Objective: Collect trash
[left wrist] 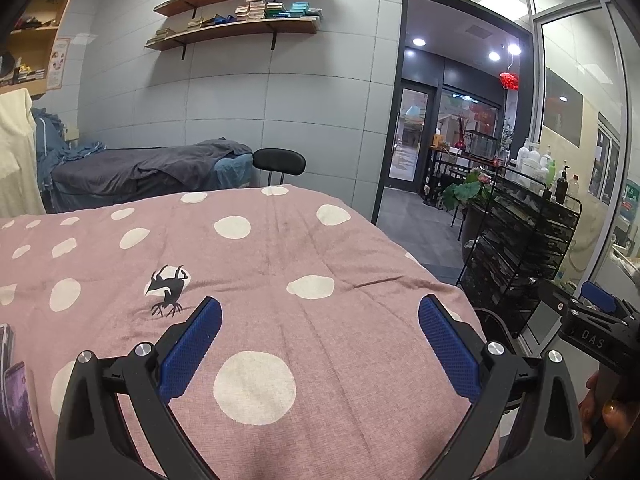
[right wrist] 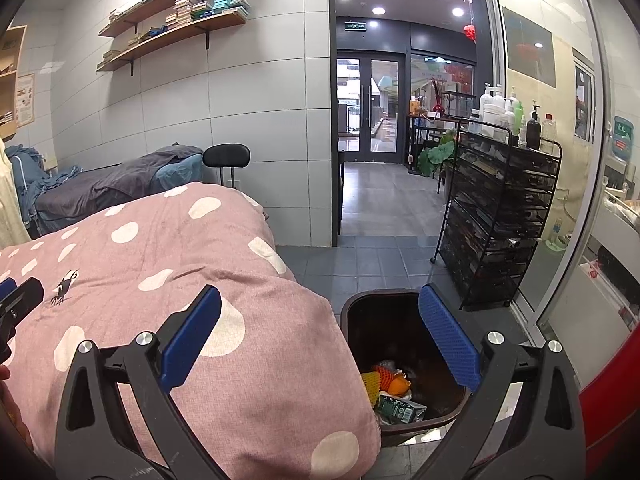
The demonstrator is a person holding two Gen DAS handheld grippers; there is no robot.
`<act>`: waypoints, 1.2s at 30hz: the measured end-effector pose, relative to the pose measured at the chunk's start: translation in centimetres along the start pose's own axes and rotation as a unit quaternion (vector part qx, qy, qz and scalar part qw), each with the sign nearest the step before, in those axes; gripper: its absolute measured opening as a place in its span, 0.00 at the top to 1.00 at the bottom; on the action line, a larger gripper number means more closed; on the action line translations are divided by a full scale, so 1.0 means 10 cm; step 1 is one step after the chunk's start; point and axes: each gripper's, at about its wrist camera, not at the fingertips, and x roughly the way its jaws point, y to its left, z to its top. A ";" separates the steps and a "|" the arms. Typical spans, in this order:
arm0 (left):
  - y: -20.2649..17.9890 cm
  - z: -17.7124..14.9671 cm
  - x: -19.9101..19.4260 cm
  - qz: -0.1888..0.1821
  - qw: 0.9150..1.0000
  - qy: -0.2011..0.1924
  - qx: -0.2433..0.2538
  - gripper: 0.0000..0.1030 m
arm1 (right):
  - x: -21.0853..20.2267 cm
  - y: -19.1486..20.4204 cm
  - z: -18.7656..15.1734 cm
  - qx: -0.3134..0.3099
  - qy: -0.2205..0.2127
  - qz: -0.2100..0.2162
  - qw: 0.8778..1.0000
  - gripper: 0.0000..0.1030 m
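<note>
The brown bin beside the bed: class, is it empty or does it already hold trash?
It holds trash. The bin is lidless, and orange netting and a green packet lie at its bottom.

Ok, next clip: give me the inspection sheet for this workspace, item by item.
Surface: pink polka-dot bedspread with a bird print, no loose trash visible on it.
Job's things: dark trash bin on the floor beside the bed, holding an orange foam net, orange peel and a green wrapper.
Clutter: flat items at the bedspread's left edge, too cropped to identify.
Grippers: left hand-held gripper open and empty over the bedspread; right hand-held gripper open and empty, near the bin.
Cables: nothing seen.
Surroundings: black wire rack topped with bottles, wall shelves with boxes, second bed with grey cover, open doorway.
</note>
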 end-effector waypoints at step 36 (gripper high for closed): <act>-0.01 0.01 -0.01 -0.005 1.000 0.003 -0.001 0.06 | 0.04 -0.04 -0.03 0.005 0.009 -0.001 1.000 0.05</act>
